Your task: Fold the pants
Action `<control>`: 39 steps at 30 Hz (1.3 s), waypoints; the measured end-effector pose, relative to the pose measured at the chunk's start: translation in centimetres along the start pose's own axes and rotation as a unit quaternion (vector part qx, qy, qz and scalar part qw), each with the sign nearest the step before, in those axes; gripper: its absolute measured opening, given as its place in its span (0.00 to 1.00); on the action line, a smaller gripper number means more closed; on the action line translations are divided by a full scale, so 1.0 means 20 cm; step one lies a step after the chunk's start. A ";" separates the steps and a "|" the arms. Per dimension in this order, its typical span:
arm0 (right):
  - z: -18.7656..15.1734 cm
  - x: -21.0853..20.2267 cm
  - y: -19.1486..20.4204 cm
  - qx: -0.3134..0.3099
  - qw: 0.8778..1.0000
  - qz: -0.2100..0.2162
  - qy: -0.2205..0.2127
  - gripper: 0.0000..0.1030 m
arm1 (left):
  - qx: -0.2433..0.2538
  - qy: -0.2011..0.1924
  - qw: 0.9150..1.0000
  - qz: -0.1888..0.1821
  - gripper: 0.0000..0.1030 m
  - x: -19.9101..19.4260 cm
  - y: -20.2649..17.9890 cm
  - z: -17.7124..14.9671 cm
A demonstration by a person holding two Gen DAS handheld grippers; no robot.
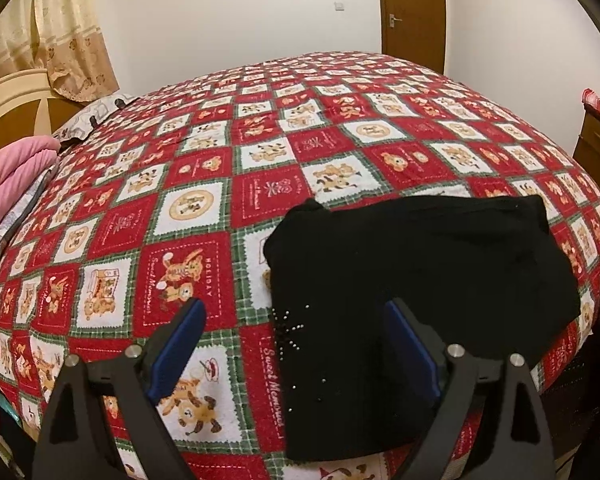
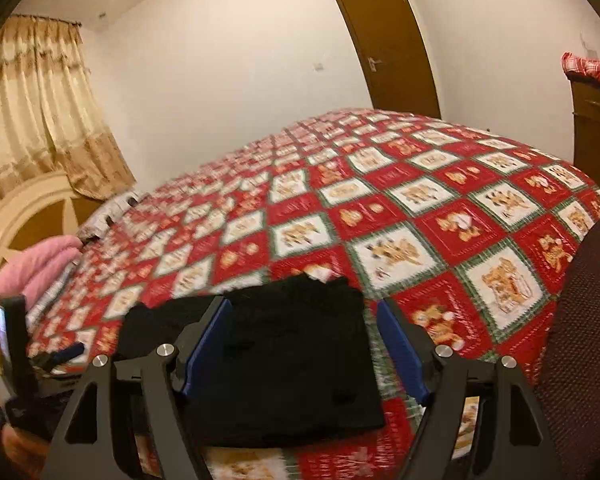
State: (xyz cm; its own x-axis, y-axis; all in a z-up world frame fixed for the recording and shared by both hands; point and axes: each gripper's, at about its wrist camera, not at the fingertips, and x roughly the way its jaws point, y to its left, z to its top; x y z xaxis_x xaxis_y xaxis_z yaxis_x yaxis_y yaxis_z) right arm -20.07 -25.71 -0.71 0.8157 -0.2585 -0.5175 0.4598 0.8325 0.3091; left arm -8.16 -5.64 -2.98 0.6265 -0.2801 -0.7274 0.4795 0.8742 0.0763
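The black pants (image 1: 416,276) lie folded into a compact block on the red patchwork bedspread (image 1: 204,184) near its front edge. Small shiny studs show on their left side. My left gripper (image 1: 296,312) is open and empty, held just above the left part of the pants. In the right wrist view the pants (image 2: 284,364) lie under and between the fingers. My right gripper (image 2: 302,312) is open and empty over them. The left gripper shows at the far left of the right wrist view (image 2: 56,354).
Pink bedding (image 1: 12,180) and a pillow (image 1: 92,116) lie at the bed's left by the cream headboard (image 1: 16,96). A brown door (image 1: 412,12) is behind the bed. A wooden cabinet (image 1: 596,140) stands at the right. A dark mesh chair back (image 2: 580,340) is close on the right.
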 end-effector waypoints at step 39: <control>-0.11 0.41 0.01 -0.042 0.987 0.058 0.144 0.35 | -0.123 0.072 0.960 -0.242 0.21 0.22 0.07 -0.01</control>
State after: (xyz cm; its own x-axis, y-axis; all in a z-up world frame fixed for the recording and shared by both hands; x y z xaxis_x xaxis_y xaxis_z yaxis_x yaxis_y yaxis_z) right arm -14.13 -26.60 -6.75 0.7215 -0.0195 -0.6921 0.3288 0.8894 0.3176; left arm -4.91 -5.64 -6.20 0.2666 -0.6354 -0.7246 0.5220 0.7273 -0.4456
